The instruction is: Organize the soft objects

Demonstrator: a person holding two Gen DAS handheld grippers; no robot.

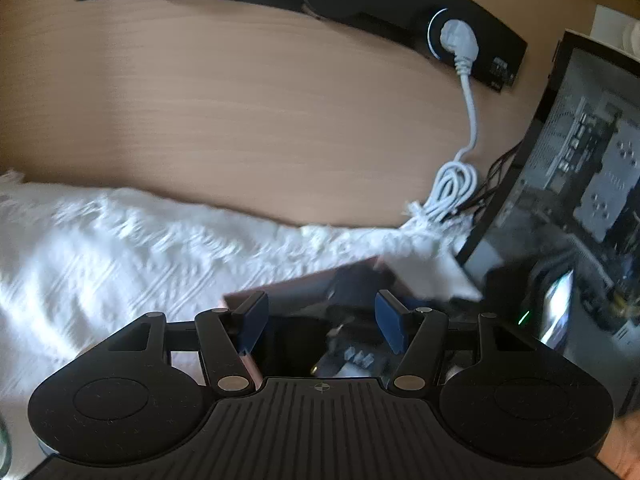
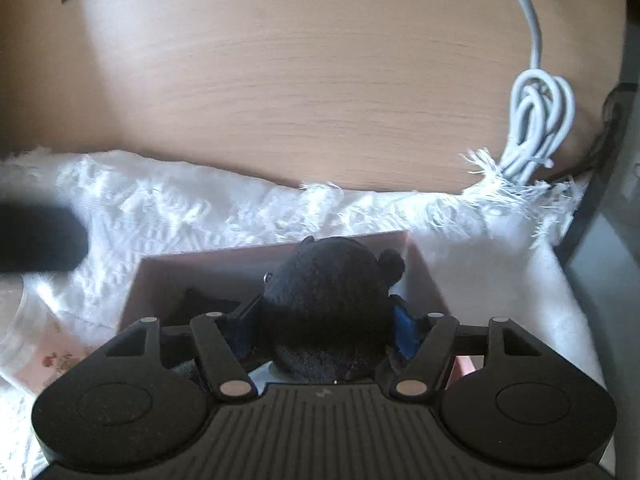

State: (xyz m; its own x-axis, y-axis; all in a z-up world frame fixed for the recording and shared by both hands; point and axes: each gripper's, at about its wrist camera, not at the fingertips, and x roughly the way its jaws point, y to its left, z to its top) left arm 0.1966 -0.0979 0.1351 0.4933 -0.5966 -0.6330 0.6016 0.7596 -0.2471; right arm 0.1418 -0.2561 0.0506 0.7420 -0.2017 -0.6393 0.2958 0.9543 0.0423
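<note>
Right gripper (image 2: 326,320) clamps black plush (image 2: 328,300) above pink box (image 2: 168,268); left gripper (image 1: 320,318) apparently spread, empty.

Left gripper (image 1: 320,322) jaws apart, right gripper (image 2: 326,326) jaws clamped

A black plush toy (image 2: 328,304) with a fuzzy round head and a small round ear sits upright inside an open pink box (image 2: 420,276), rising above its rim. The box rests on a white fringed cloth (image 2: 200,208), near the cloth's far edge.
</note>
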